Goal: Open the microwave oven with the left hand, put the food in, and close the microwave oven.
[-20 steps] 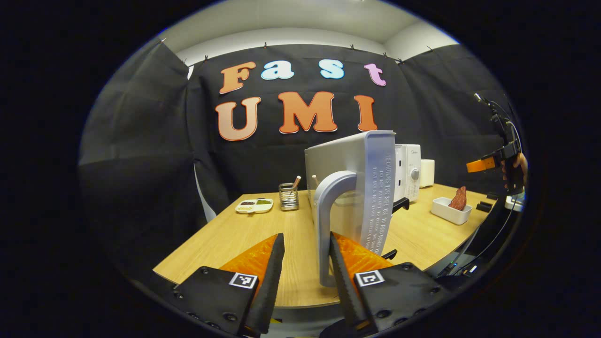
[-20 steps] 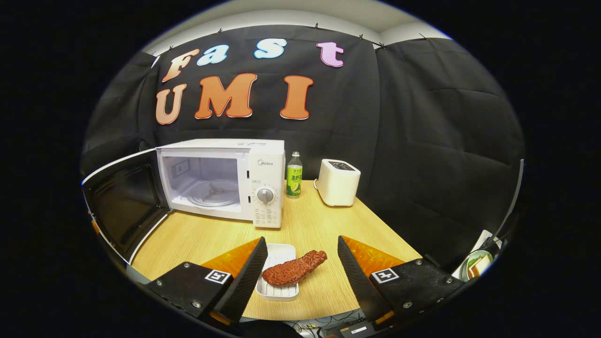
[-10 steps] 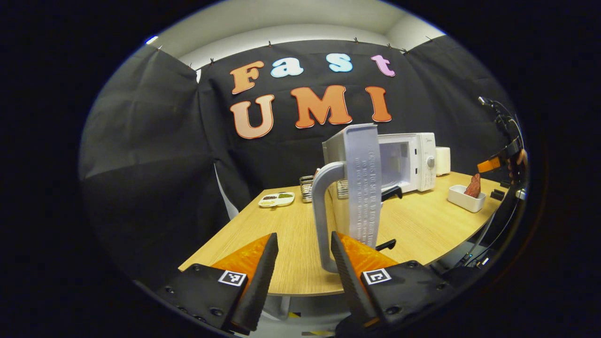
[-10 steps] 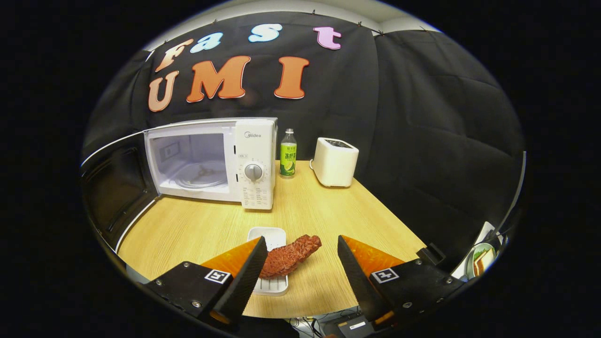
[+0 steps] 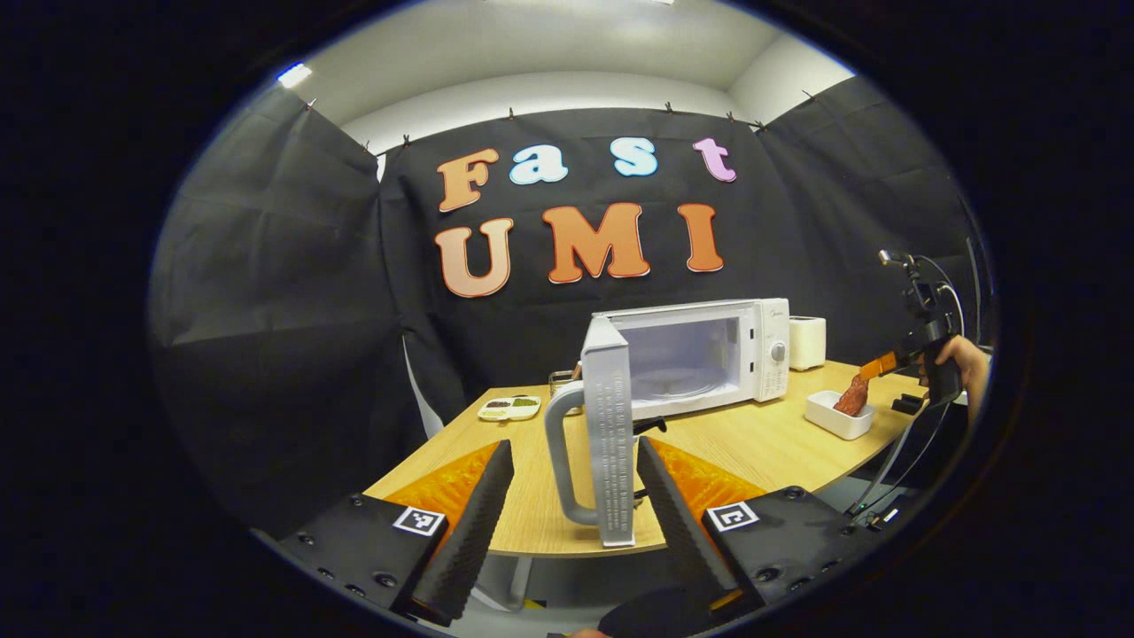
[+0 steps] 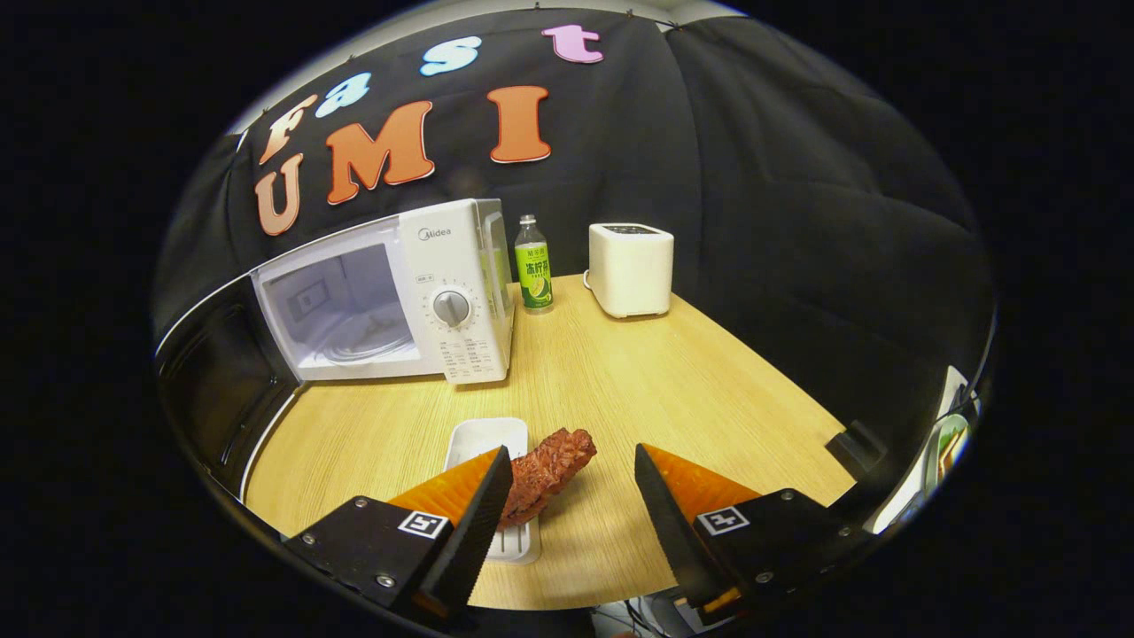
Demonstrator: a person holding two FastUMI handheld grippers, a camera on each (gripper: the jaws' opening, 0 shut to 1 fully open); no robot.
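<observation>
Right gripper view: right gripper (image 6: 567, 496), fingers spread wide and holding nothing, straddled the meat (image 6: 542, 472), whose long axis pointed up-right off the tray (image 6: 478, 438).

We see black cloth walls (image 5: 266, 266) all around a wooden table (image 6: 620, 372). At twelve o'clock, a white ceiling (image 5: 532, 44); a light (image 5: 293, 74) shines at ten o'clock.

microwave (image 6: 390, 292) cavity open, swung door (image 5: 609, 443) flanking left — bare table (image 6: 620, 372) in front
</observation>
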